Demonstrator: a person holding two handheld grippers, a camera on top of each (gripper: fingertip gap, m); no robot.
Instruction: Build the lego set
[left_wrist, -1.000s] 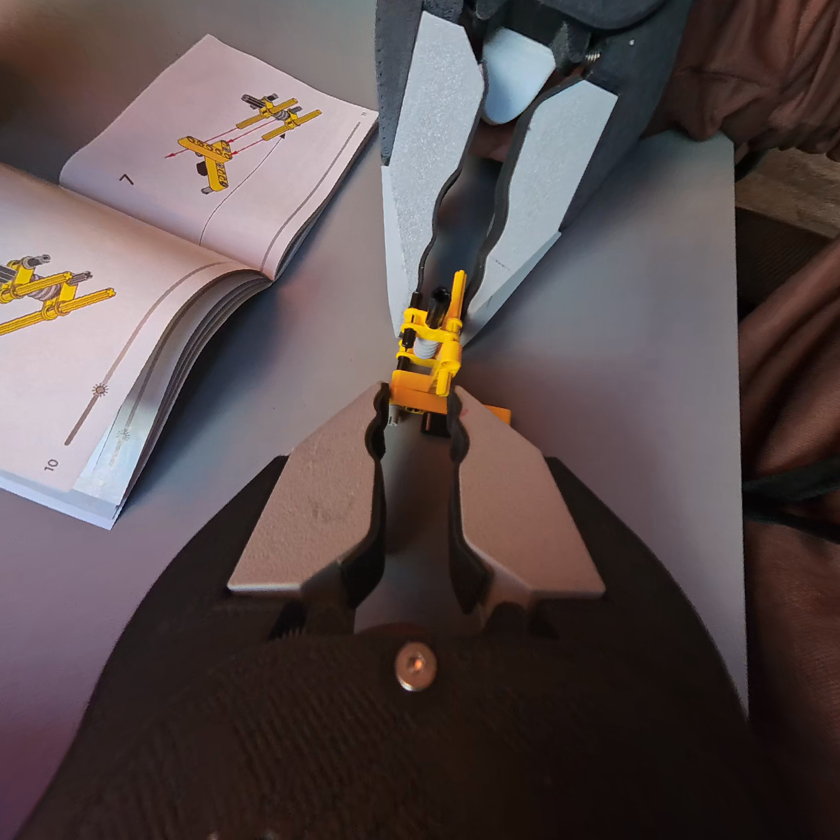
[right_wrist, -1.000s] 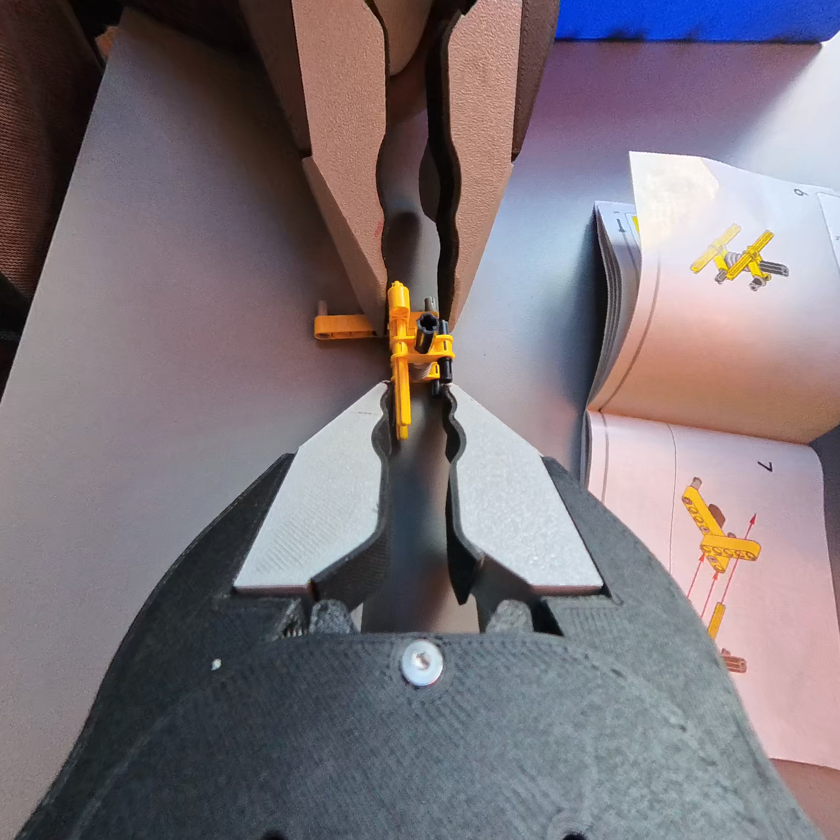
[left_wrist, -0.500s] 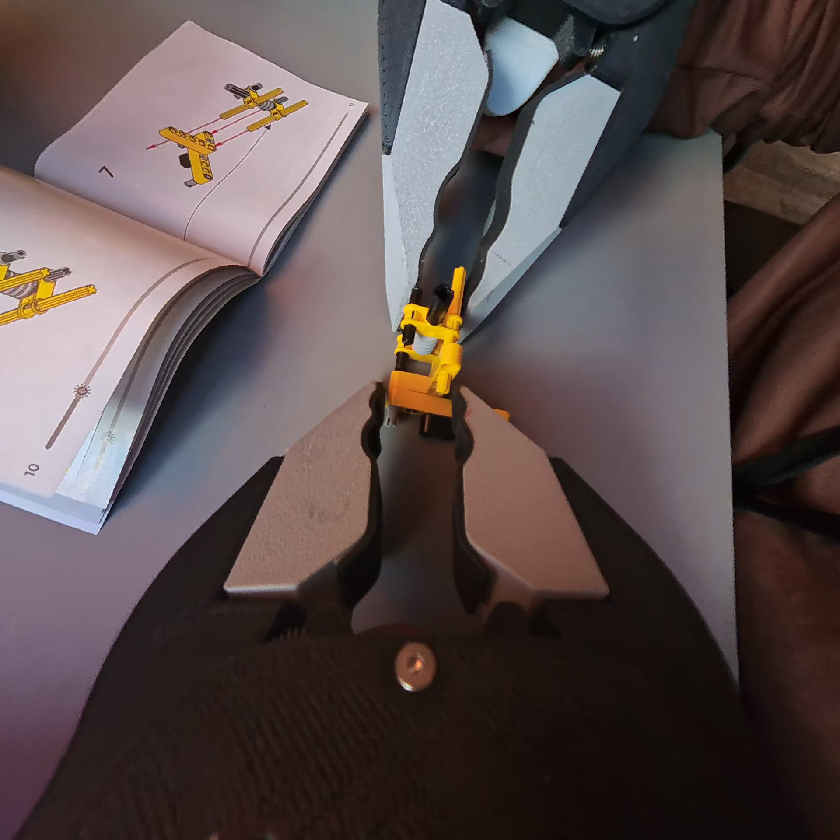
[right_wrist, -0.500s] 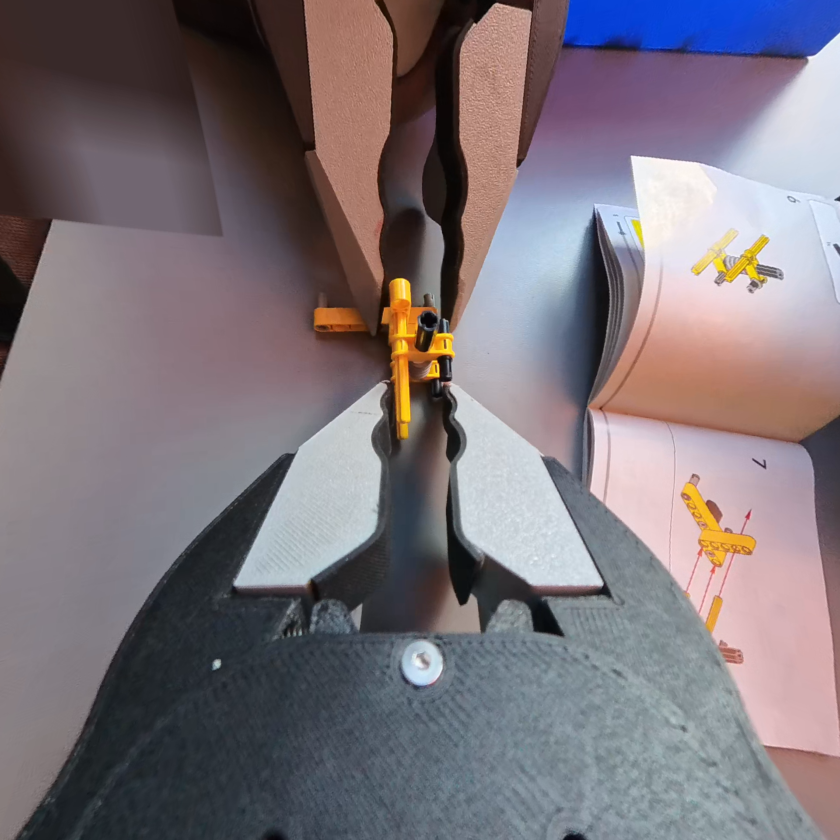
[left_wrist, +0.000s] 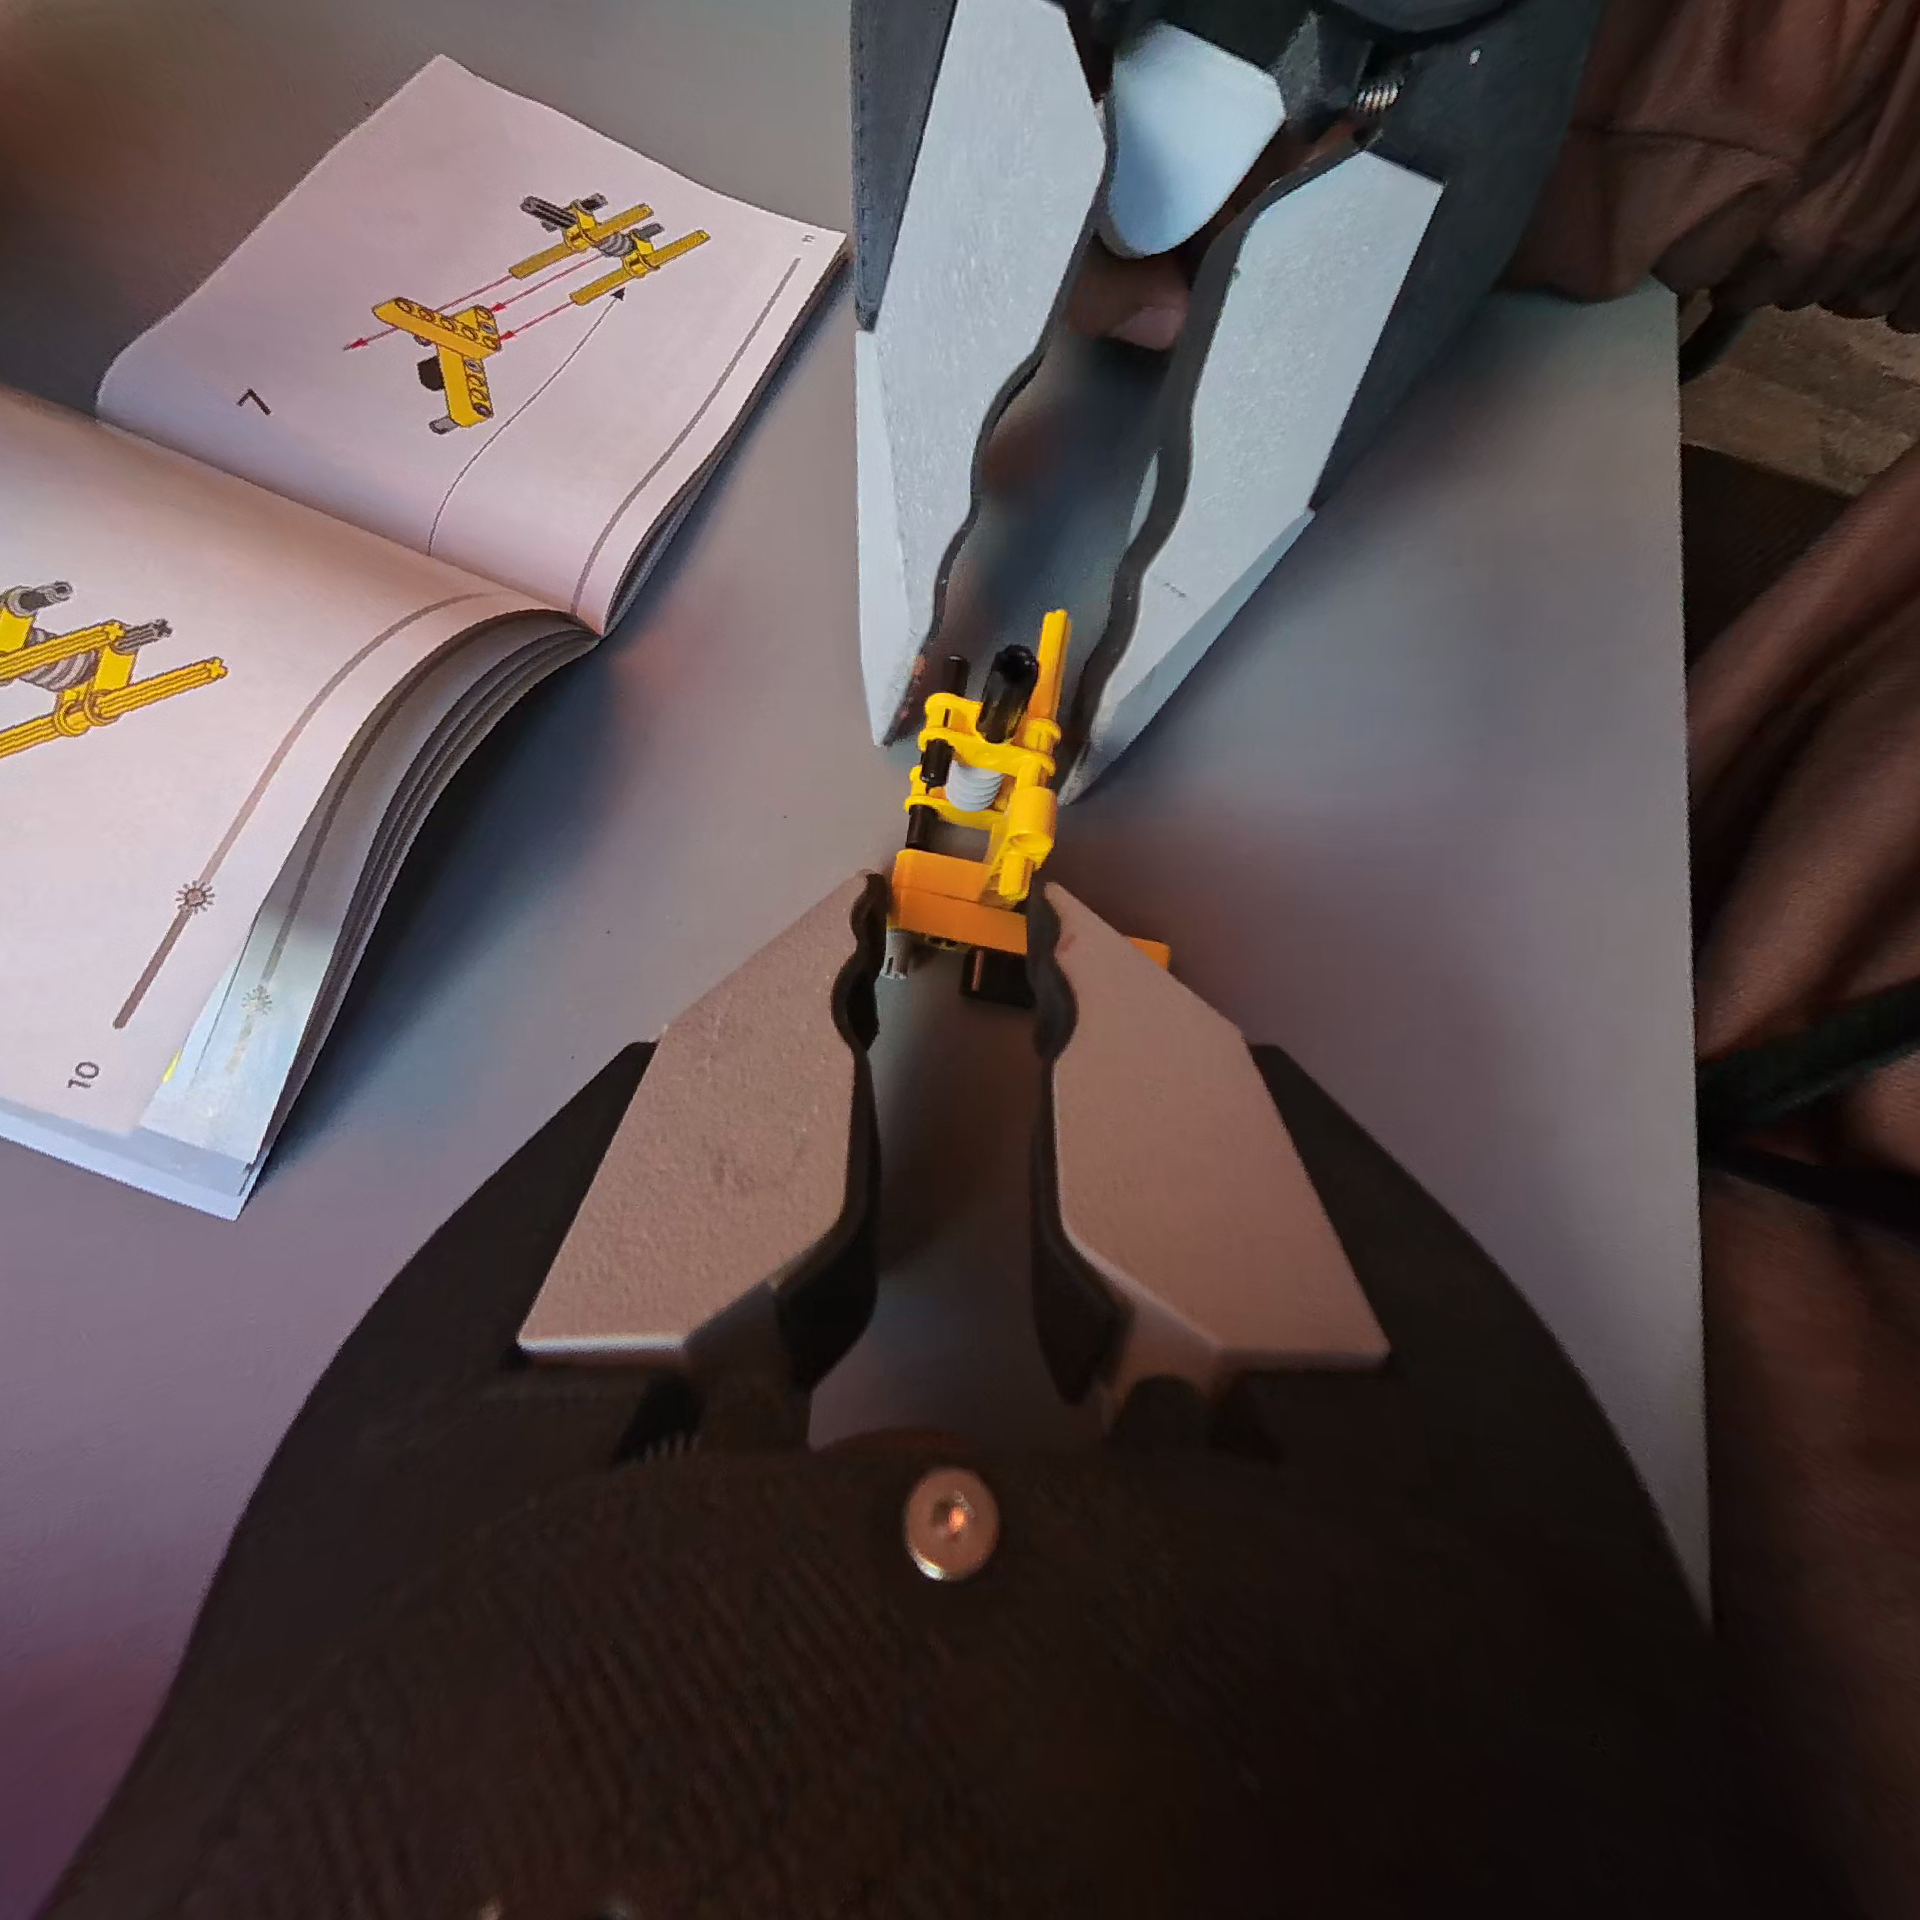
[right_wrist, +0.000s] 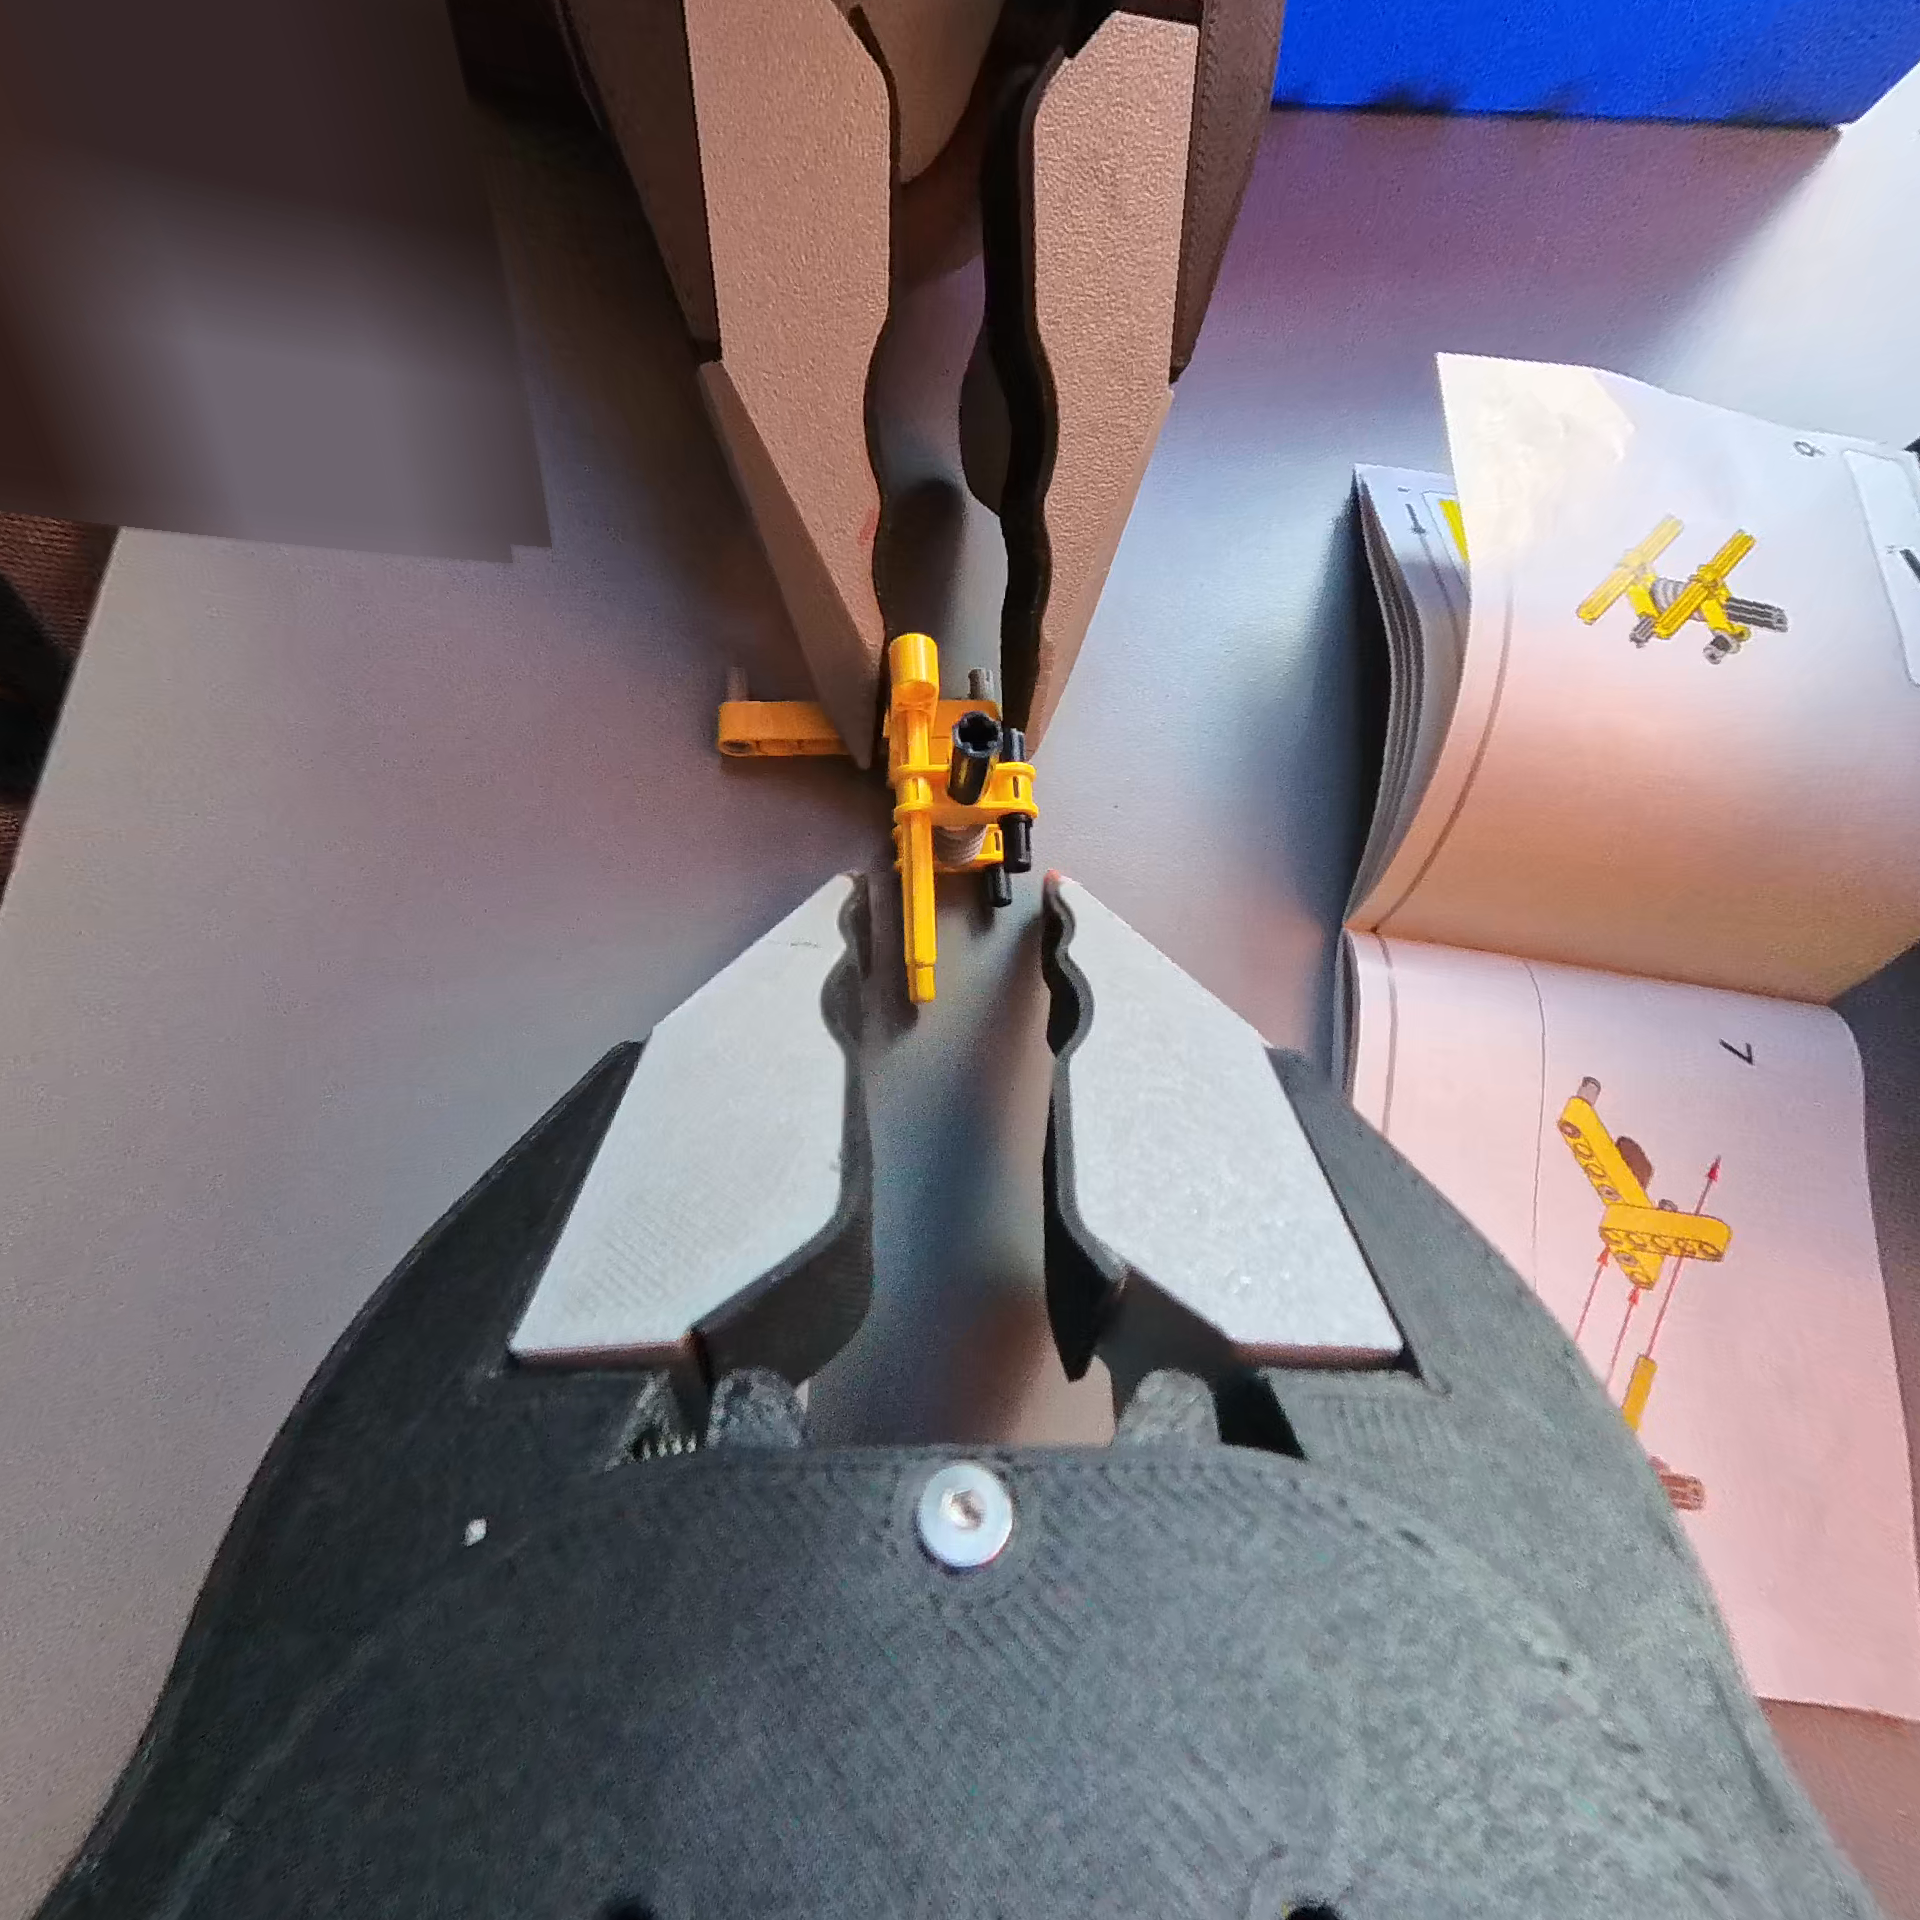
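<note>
A small yellow Lego assembly (left_wrist: 982, 769) with black pins and a grey worm gear sits between my two grippers, which face each other. My left gripper (left_wrist: 951, 909) is shut on the orange beam (left_wrist: 940, 904) at the assembly's base. That beam's end sticks out sideways in the right wrist view (right_wrist: 774, 724). My right gripper (right_wrist: 948, 894) stands with its jaws a little apart. They straddle the long yellow axle (right_wrist: 920, 914) and a black pin, and a gap shows on both sides. The right gripper also shows in the left wrist view (left_wrist: 997, 727), and the left gripper in the right wrist view (right_wrist: 951, 727).
An open instruction booklet (left_wrist: 312, 623) lies on the grey table (left_wrist: 1403, 831), also seen in the right wrist view (right_wrist: 1662, 831). The table edge runs close by, with brown fabric (left_wrist: 1818, 727) beyond it. A blue object (right_wrist: 1558, 52) lies at the far edge.
My right gripper's jaws have spread a little and no longer press on the assembly. My left gripper keeps its hold on the orange beam. The assembly has stayed in place.
</note>
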